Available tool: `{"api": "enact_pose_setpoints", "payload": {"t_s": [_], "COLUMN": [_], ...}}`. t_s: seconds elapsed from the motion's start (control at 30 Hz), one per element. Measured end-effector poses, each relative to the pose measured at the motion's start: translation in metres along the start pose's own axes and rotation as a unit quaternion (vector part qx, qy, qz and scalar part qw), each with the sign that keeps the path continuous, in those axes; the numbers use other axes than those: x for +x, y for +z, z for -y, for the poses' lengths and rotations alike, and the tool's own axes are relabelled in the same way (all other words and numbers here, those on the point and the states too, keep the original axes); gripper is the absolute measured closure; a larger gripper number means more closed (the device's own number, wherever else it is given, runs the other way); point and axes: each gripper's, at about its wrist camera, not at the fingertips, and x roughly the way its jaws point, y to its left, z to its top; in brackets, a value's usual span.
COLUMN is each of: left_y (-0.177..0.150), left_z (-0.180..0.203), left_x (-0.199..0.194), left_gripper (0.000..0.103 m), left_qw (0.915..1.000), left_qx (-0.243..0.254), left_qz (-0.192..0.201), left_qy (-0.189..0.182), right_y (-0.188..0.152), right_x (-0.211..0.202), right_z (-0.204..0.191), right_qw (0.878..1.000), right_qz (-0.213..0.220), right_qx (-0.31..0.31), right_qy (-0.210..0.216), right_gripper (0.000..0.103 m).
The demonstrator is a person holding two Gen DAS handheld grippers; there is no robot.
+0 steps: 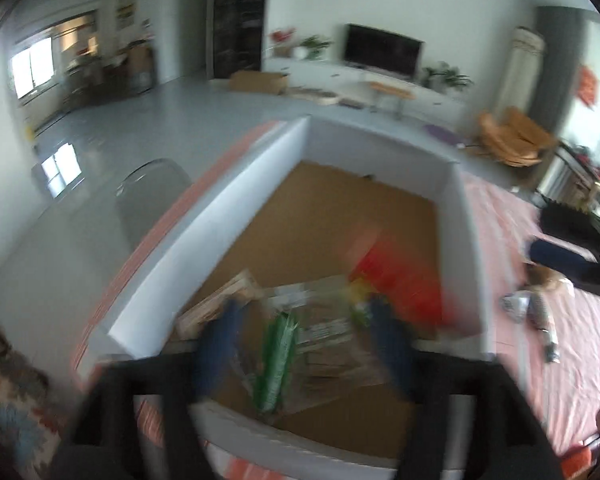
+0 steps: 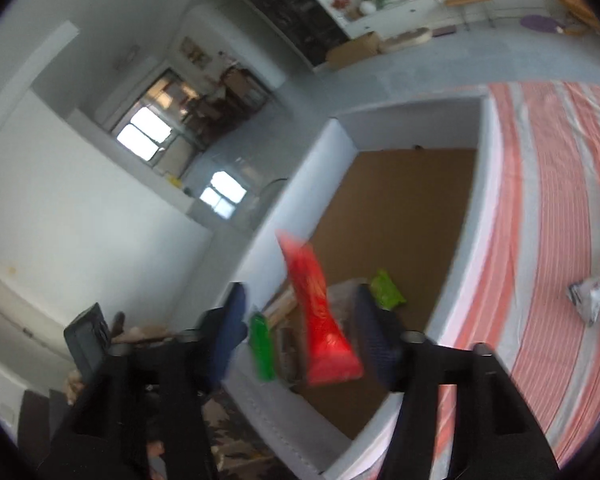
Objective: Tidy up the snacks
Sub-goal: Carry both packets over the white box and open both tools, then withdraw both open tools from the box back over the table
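As snacks are gathered into the white box (image 2: 284,216), a red packet (image 2: 324,320) and green packet (image 1: 278,360) are seen above it between parted, empty-looking left gripper (image 1: 300,344) and right gripper (image 2: 300,332) jaws.

My left hand-held gripper (image 1: 304,344) shows two dark blue fingers (image 1: 216,344), blurred, rising from a black, blocky frame that fills the bottom of its view. My right hand-held gripper (image 2: 300,332) looks the same: dark blue fingers (image 2: 374,336) with a faintly textured face, fixed to black angular brackets, with round silver-grey bolt ends on top of the frame beside each finger. At the lower left of that view a flat black block sticks up from the other tool.
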Motion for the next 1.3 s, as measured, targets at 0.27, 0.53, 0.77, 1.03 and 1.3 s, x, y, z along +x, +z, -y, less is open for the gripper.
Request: {"api": "enact_pose_setpoints", "payload": {"t_s": [0.27, 0.53, 0.77, 1.03, 1.3], "left_y": [-0.011, -0.053, -0.107, -0.117, -0.122], "left_z": [0.066, 0.211, 0.292, 0.286, 0.282], "left_x": [-0.008, -0.031, 0.037, 0.103, 0.130], "left_gripper": [0.019, 0.005, 0.005, 0.005, 0.002], "left_qw": [0.9943, 0.9561, 0.9415, 0.9589, 0.9611], "left_qx": [0.036, 0.164, 0.257, 0.250, 0.232], "left_qz": [0.019, -0.014, -0.061, -0.042, -0.070], "left_qy": [-0.099, -0.243, -0.209, -0.128, -0.133], "right_y": [-0.039, -0.113, -0.148, -0.162, -0.166], "right_x": [-0.069, -0.137, -0.163, -0.182, -0.191], "right_z": [0.112, 0.240, 0.272, 0.286, 0.291], "right_qw": [0.963, 0.850, 0.826, 0.837, 0.845], "right_qz": [0.099, 0.125, 0.130, 0.106, 0.114], "right_qx": [0.003, 0.057, 0.087, 0.130, 0.162], "right_qy": [-0.250, -0.509, -0.541, -0.522, -0.497], "right_gripper": [0.031, 0.031, 0.031, 0.020, 0.014]}}
